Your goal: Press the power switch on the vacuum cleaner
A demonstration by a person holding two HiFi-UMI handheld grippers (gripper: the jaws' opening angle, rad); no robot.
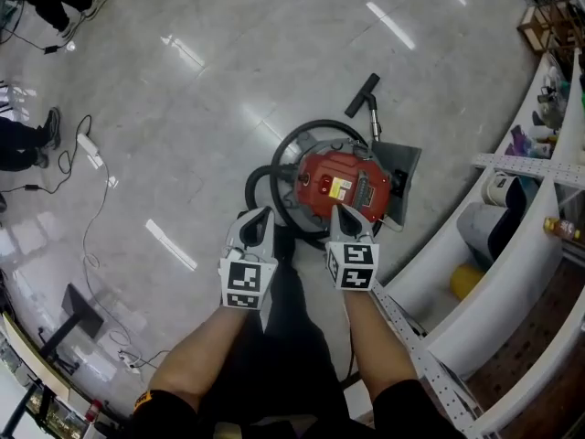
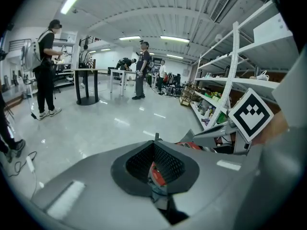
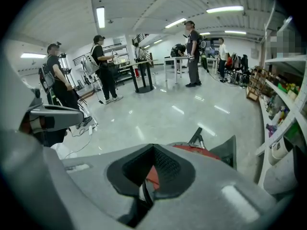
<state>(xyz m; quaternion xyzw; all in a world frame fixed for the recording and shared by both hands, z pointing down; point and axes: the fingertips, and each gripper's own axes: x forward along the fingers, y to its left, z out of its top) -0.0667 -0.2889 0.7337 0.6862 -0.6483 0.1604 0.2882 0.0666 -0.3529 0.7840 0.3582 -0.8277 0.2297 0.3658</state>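
A red vacuum cleaner (image 1: 340, 186) sits on the grey floor, ringed by its black hose (image 1: 274, 167). Small switches (image 1: 324, 185) show on its red top. My right gripper (image 1: 345, 213) is shut and empty, its tip over the near edge of the red body. To the left of the vacuum, over the hose, my left gripper (image 1: 259, 216) is shut and empty too. In the left gripper view the closed left gripper (image 2: 155, 140) hides most of the vacuum (image 2: 192, 145). Beyond the closed right gripper (image 3: 153, 146) in the right gripper view, the red top (image 3: 201, 151) peeks out.
White shelving (image 1: 512, 245) with bottles and boxes curves along the right. The vacuum's black wand (image 1: 362, 96) and a grey panel (image 1: 402, 167) lie beyond it. Cables and a power strip (image 1: 87, 144) trail at left. Several people (image 3: 103, 66) stand by tables farther off.
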